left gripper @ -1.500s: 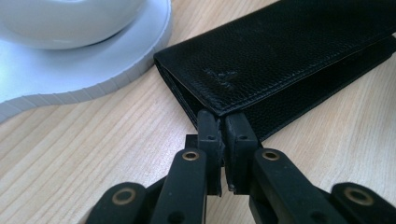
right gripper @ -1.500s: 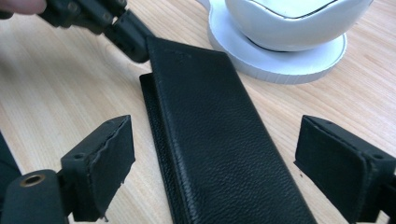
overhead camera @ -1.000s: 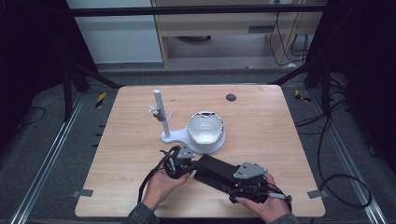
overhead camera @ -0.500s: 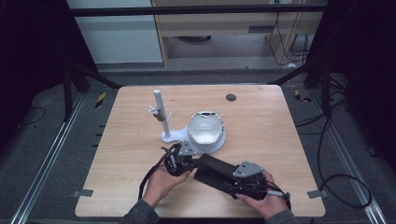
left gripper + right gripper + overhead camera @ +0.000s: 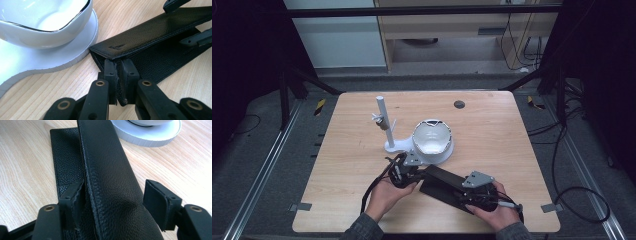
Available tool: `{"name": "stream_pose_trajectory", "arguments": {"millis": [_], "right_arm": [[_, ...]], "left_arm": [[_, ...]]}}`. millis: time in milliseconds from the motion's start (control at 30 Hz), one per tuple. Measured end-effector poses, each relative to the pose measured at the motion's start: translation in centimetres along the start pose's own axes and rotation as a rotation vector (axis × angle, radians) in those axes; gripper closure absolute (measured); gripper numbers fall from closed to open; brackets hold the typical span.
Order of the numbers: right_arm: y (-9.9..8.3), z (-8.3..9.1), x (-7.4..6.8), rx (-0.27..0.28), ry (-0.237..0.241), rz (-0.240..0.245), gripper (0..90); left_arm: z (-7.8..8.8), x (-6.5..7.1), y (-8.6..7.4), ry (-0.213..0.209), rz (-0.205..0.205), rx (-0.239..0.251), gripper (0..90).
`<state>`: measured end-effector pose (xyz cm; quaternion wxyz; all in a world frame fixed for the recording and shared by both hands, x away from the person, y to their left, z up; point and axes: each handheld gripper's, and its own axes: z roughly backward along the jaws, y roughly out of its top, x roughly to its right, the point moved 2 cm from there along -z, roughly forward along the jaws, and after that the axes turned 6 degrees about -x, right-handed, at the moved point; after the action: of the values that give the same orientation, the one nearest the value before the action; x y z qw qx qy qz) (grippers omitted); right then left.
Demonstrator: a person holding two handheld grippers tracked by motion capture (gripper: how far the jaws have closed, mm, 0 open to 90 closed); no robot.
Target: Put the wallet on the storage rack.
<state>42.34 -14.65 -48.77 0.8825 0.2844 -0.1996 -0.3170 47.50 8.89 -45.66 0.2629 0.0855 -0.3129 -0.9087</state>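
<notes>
The person's left hand [image 5: 387, 192] comes in from the near edge of the counter [image 5: 492, 130] and angles toward the right, carrying the left claw [image 5: 406, 169] low over the wood. Its jaws are clamped on the lower flap of a black leather case [image 5: 447, 181], pinching the thin edge at the case's left end, as the left gripper view shows [image 5: 119, 75]. The right hand [image 5: 494, 212] comes in from the near right and points its right claw [image 5: 464, 192] toward the left along the case. In the right gripper view the raised upper flap of the case [image 5: 107, 177] runs up between the jaws; the left pad touches the leather, while the right pad stands clear of it with a gap. These jaws have just been closing, with the flap between them, and they do not yet squeeze it.

The case lies on the near middle of the counter, between the two hands. Its long axis runs from the far left to the near right, and its left end points at a white bowl [image 5: 432, 137]. That end lies just beside the white stand [image 5: 399, 145] under the bowl, nearly touching its rim [image 5: 82, 50]. A white post [image 5: 382, 112] rises from the stand at the far left.
</notes>
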Motion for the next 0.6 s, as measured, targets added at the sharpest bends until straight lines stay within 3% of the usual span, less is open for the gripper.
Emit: {"name": "stream_pose_trajectory", "arguments": {"millis": [433,600], "right_arm": [[0.87,-0.33,-0.15,-0.020,-0.001,0.032,37.6],[0.99,-0.45,-0.21,-0.031,-0.013,0.048,42.3]], "left_arm": [[0.04,-0.03,0.09,-0.005,0.001,0.000,83.7],[0.12,0.01,0.24,-0.005,0.003,0.003,83.6]]}}
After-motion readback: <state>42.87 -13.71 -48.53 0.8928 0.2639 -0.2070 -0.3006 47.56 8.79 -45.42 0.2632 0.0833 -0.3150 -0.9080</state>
